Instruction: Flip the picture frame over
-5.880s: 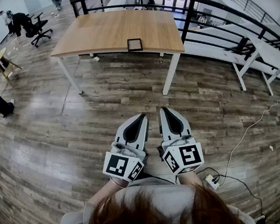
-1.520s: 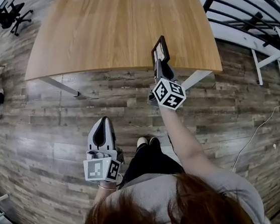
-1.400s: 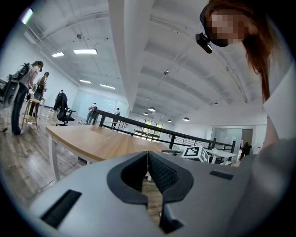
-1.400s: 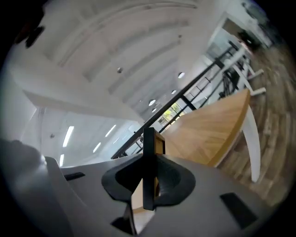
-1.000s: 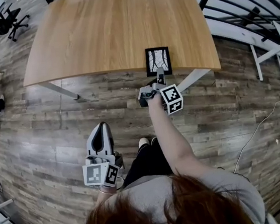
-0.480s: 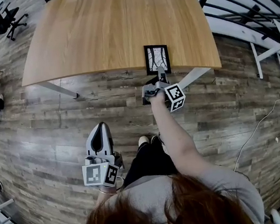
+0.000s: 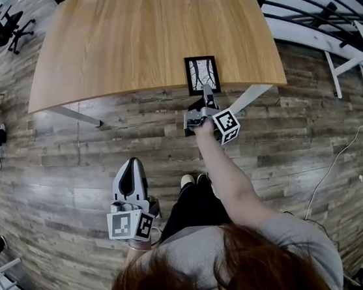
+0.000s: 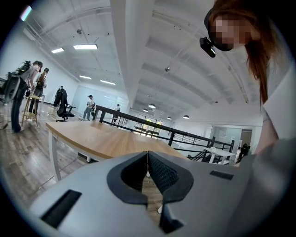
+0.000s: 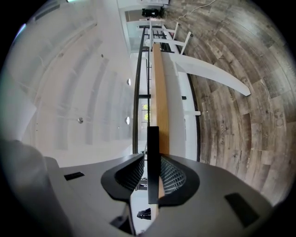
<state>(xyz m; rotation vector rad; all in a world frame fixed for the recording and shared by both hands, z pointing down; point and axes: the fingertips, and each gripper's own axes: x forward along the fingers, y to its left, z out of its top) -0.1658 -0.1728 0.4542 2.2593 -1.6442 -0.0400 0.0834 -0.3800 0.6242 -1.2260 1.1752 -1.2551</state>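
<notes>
Black picture frame (image 7: 202,74) tight between right gripper (image 7: 208,92) jaws; left gripper (image 7: 131,164) jaws together, empty.

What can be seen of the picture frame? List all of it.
The picture frame is a small rectangle with a black border around a black-and-white branching picture. It lies flat, picture side up, by the near edge of the wooden table. The right tool is closed on its near side; in the right gripper view it shows edge-on as a thin dark slab between the pads.
</notes>
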